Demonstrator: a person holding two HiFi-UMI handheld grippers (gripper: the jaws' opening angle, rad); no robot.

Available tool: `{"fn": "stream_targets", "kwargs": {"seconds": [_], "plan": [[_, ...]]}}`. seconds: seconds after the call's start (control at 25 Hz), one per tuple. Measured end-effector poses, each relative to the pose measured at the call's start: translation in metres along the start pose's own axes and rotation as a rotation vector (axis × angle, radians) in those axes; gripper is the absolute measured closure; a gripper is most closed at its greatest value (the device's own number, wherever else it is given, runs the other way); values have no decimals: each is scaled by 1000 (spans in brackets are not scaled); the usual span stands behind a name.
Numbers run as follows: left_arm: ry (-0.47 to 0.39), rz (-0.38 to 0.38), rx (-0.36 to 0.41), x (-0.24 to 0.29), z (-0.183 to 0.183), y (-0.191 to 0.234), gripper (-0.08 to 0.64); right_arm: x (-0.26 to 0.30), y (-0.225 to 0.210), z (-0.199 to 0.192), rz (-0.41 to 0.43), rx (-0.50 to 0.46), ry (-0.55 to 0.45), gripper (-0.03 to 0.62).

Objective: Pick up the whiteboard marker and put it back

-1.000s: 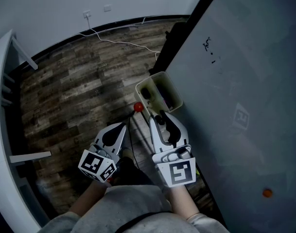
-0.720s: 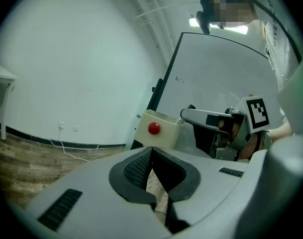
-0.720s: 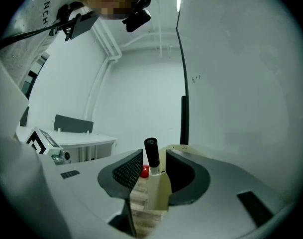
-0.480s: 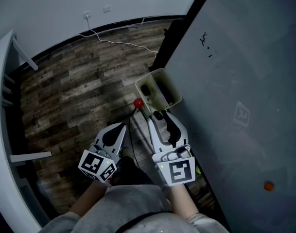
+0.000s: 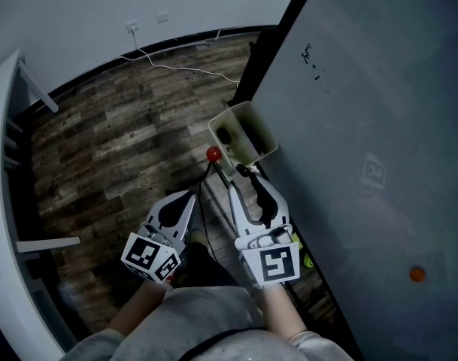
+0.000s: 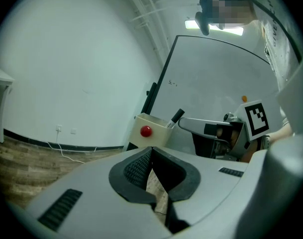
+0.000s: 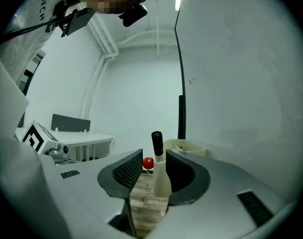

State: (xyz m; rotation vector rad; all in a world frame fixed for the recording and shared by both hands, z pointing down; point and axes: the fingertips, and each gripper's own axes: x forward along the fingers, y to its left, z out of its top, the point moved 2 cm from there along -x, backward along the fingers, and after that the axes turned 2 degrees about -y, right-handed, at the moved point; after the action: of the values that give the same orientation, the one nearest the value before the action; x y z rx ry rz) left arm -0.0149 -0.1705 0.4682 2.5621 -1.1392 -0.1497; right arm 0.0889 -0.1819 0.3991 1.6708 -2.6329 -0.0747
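The whiteboard marker [image 7: 158,169], white with a black cap, stands between the jaws of my right gripper [image 7: 154,154]. It leans on the right pad, with a gap to the left pad. These jaws have just been opening and are open now. The beige holder [image 5: 253,116] hangs on the whiteboard [image 5: 364,126] just beyond the right gripper [image 5: 247,180]. In the left gripper view the marker [image 6: 177,116] pokes up at the holder's [image 6: 153,128] near edge. My left gripper [image 5: 187,195] hovers over the floor beside it, shut and holding nothing.
A red magnet [image 5: 213,154] sticks to the holder's side. An orange magnet [image 5: 417,274] sits low on the board. A white table [image 5: 3,164] stands at the left, and a cable [image 5: 176,68] runs across the wooden floor by the wall.
The right gripper's jaws have spread apart around the marker. The marker's cap now sits closer to the holder. The left gripper has not moved.
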Motion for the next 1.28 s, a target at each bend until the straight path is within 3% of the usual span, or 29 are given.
{"fn": "stream_targets", "kwargs": {"seconds": [0.32,0.52,0.76,1.28], "plan": [[-9,-10,12,-14,4,-10,545,-15,12,2,-4,-4,6,459],[-9,-13,23,-24,5,-15,545,-25,21,0,-5,-8,18,534],[-16,-20,35,-41,10,-24,545,-38,42,1,44,-7,36,564],[-47,-40,64,-75,18,-49,545,-74,77,10,73,-13,45,572]]}}
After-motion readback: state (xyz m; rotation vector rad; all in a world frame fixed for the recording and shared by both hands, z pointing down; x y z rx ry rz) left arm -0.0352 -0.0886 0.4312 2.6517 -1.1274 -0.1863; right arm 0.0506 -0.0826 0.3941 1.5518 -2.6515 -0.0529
